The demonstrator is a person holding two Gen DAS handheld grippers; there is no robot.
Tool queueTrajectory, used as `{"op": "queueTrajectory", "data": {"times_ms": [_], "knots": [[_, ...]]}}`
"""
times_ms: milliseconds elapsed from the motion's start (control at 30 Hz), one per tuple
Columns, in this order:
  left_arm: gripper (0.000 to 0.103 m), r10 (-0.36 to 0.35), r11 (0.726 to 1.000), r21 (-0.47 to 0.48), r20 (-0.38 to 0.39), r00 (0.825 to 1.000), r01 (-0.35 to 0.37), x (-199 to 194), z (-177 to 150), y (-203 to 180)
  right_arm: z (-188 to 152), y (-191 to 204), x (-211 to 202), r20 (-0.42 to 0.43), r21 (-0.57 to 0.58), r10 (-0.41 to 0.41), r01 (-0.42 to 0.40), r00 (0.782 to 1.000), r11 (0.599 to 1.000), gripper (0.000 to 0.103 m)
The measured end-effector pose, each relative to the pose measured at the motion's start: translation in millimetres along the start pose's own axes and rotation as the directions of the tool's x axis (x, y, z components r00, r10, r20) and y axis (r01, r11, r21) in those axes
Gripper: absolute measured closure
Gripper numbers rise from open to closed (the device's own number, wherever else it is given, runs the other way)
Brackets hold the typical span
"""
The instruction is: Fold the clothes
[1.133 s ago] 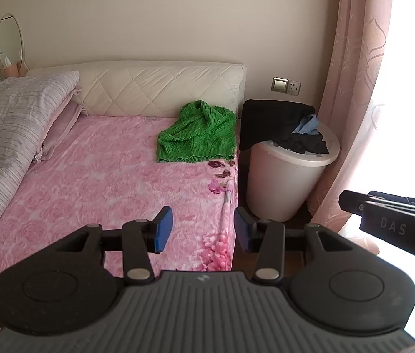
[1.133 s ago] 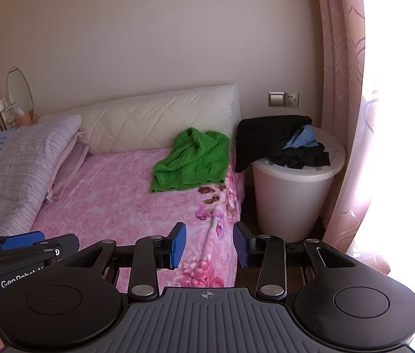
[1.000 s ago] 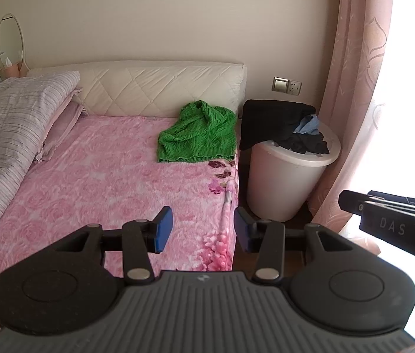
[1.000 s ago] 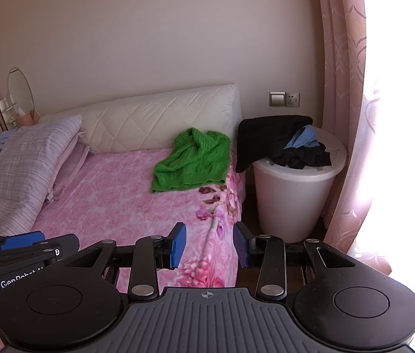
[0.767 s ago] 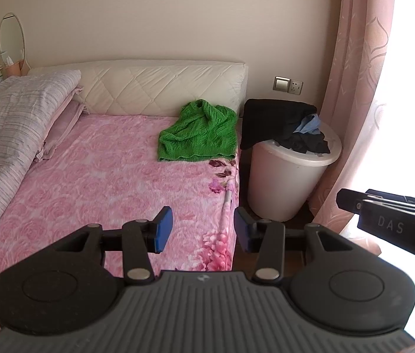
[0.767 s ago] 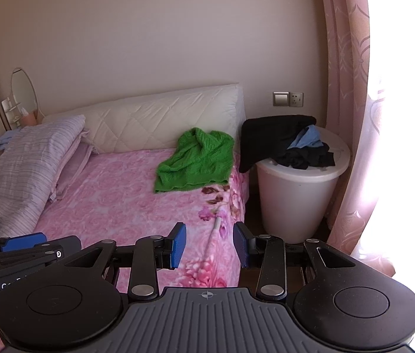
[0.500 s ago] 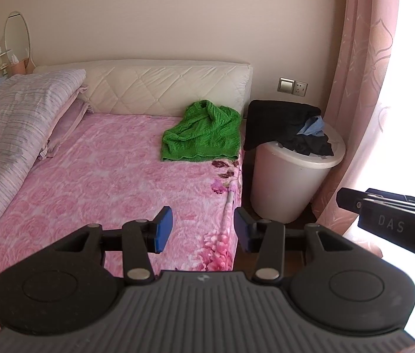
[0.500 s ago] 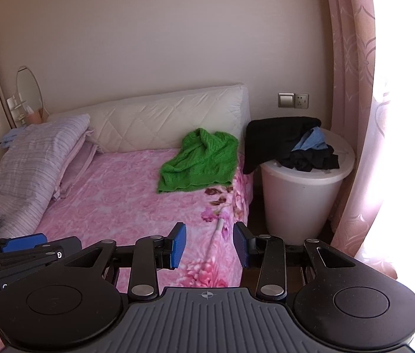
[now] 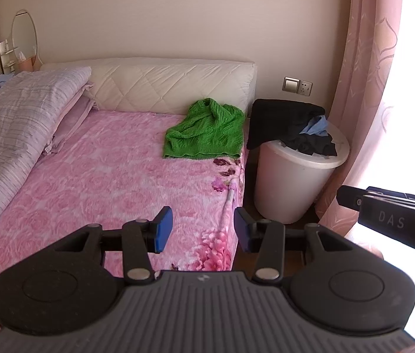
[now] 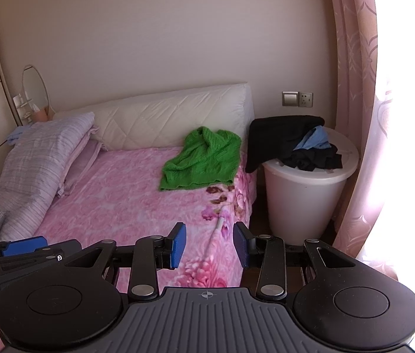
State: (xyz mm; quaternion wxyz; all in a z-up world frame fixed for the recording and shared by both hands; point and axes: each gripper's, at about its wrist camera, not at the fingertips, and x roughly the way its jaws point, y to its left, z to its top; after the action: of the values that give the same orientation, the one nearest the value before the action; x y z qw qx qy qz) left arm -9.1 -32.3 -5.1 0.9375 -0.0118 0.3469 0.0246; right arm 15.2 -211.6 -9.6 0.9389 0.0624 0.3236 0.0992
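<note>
A crumpled green knit sweater [image 9: 204, 131] lies at the far right corner of the pink floral bed [image 9: 113, 182]; it also shows in the right wrist view [image 10: 201, 158]. Dark clothes and a blue garment [image 9: 293, 126] are heaped on a white bin [image 9: 293, 182] beside the bed, also in the right wrist view [image 10: 295, 144]. My left gripper [image 9: 203, 229] is open and empty, above the bed's near right edge, well short of the sweater. My right gripper [image 10: 209, 245] is open and empty, held beside it.
A striped quilt and pillows [image 9: 16, 126] are piled at the bed's left. A white padded headboard [image 9: 172, 82] lines the wall. A pink curtain [image 9: 366, 103] hangs at the right by a bright window. A thin white stick [image 9: 228, 203] lies at the bed's edge.
Both views have shifted slightly, so the bed, sweater and bin sit a little further right in frame. Both grippers stay open and empty.
</note>
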Motion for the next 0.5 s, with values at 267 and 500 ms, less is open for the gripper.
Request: {"op": "queueTrajectory", "data": {"times_ms": [267,500], "knots": [[0.062,0.021,1.000,-0.014,-0.002,1.000,-0.021,-3,-7,-11,0,-10,-4,-0.010,-0.011,0.017,-0.017,1.000,1.000,0.064],[0.062,0.030,0.999,-0.025,-0.013,0.999,-0.030,-4,-12,-21,-1,-14,-5,-0.024,-0.022,0.023,-0.023,0.999,0.999,0.064]]}}
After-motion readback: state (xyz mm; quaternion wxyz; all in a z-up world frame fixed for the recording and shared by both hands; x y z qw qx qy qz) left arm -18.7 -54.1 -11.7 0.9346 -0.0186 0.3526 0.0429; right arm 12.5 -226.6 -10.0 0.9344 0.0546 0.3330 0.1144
